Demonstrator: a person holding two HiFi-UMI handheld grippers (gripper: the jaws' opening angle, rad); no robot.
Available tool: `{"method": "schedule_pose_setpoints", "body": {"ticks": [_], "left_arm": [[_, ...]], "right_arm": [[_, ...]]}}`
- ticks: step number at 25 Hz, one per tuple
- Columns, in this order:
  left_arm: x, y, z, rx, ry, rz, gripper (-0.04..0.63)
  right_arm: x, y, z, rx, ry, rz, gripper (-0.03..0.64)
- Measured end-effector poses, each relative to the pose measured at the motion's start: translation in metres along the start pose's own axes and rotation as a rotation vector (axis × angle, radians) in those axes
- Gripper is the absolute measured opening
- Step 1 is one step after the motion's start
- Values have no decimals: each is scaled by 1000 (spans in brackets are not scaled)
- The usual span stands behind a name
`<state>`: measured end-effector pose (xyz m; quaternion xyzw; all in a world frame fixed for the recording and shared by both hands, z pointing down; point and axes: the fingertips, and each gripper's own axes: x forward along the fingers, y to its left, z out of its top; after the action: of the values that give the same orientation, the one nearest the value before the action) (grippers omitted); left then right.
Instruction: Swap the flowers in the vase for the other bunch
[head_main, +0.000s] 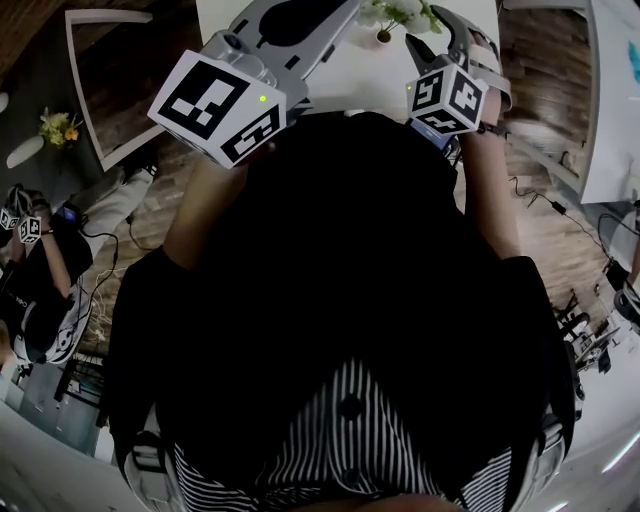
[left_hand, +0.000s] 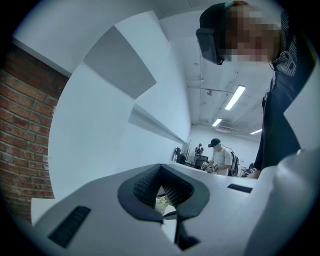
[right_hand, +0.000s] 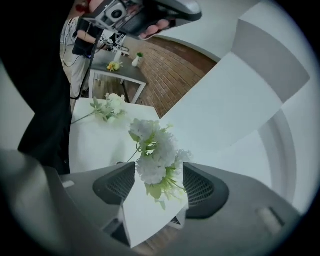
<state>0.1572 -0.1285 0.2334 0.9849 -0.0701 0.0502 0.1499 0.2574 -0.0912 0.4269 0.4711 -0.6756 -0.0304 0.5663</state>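
Note:
A bunch of white flowers (right_hand: 155, 155) stands up from the white table (right_hand: 95, 145). It rises between the wide-apart jaws of my right gripper (right_hand: 159, 184), whose pads do not press on it. Its stem runs down behind the left jaw, and no vase shows in this view. A second white bunch (right_hand: 110, 107) lies flat on the table farther off. In the head view the white flowers (head_main: 400, 12) sit in a small vase (head_main: 383, 36) at the top edge, just ahead of the right gripper (head_main: 440, 40). My left gripper (left_hand: 162, 194) (head_main: 318, 30) is shut on nothing.
A grey side table (right_hand: 125, 75) holds yellow flowers (right_hand: 114, 65) and a white vase (right_hand: 135, 61) in front of a brick wall (right_hand: 175, 75). Another person (head_main: 40, 270) with grippers stands at the far left. My own dark torso fills most of the head view.

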Motion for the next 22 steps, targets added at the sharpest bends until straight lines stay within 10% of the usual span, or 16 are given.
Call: {"method": "schedule_pose_setpoints", "body": {"ticks": [22], "left_arm": [[-15, 4, -13, -41, 10, 53, 0]], "right_arm": [[4, 3, -3, -41, -3, -40, 70]]}}
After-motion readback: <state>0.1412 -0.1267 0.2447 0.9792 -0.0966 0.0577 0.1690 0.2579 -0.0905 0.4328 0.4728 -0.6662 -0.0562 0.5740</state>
